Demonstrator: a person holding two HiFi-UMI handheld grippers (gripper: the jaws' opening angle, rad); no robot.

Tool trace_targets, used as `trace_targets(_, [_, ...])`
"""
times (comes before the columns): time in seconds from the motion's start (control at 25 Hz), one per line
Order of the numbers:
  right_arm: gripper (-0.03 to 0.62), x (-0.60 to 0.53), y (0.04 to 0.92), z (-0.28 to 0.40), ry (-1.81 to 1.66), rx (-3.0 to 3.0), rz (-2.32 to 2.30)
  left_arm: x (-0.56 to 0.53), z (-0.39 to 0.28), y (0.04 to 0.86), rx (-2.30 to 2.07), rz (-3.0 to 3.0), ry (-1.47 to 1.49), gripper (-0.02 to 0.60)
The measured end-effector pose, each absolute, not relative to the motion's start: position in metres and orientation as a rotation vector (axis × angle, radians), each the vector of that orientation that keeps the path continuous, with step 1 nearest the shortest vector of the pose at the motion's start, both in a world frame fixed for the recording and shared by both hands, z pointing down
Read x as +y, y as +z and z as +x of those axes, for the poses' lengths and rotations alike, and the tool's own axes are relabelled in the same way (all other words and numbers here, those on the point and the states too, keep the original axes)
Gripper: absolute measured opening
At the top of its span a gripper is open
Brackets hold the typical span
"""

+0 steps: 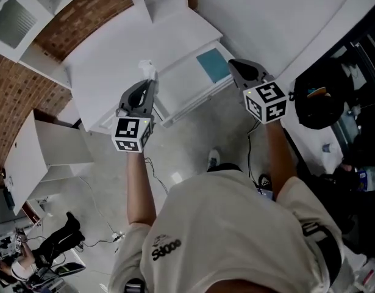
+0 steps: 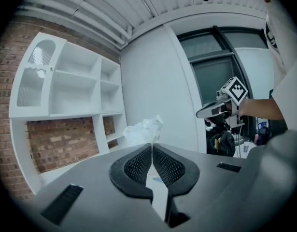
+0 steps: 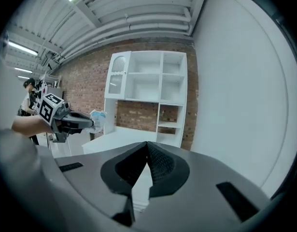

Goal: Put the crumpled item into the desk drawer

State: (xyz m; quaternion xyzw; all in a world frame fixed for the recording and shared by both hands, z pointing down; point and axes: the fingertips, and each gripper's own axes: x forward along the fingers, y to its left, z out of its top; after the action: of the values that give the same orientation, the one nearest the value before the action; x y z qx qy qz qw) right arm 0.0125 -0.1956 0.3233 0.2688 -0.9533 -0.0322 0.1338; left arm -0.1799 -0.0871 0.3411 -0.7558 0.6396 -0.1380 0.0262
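The crumpled item [image 1: 147, 69] is a white, thin wad pinched at the tip of my left gripper [image 1: 149, 82], held over the white desk [image 1: 108, 60] just left of the open drawer [image 1: 193, 81]. In the left gripper view the wad [image 2: 144, 128] sticks up from the shut jaws of the left gripper [image 2: 151, 145]. A blue flat thing [image 1: 213, 65] lies in the drawer. My right gripper [image 1: 236, 63] hovers at the drawer's right end, jaws shut with nothing between them [image 3: 147, 143]. The right gripper view shows the left gripper [image 3: 66, 121] carrying the wad [image 3: 97, 120].
A white shelf unit [image 3: 148, 93] stands on the desk against a brick wall [image 2: 56, 144]. A white cabinet [image 1: 47, 154] stands left of the desk. A black bag [image 1: 318, 102] and clutter sit at the right. Cables [image 1: 102, 224] run over the floor.
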Motion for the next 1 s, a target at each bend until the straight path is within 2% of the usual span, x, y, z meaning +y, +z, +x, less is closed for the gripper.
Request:
trace_targets(0.48, [0.005, -0.310, 0.372, 0.003, 0.016, -2.789, 0.578, -0.199, -0.164, 0.377, 2.019, -2.280, -0.603, 0.023])
trace_targets(1.0, [0.005, -0.366, 0.442, -0.054, 0.085, -2.643, 0.580, -0.283, -0.215, 0.459, 1.965, -2.442, -0.746, 0.023])
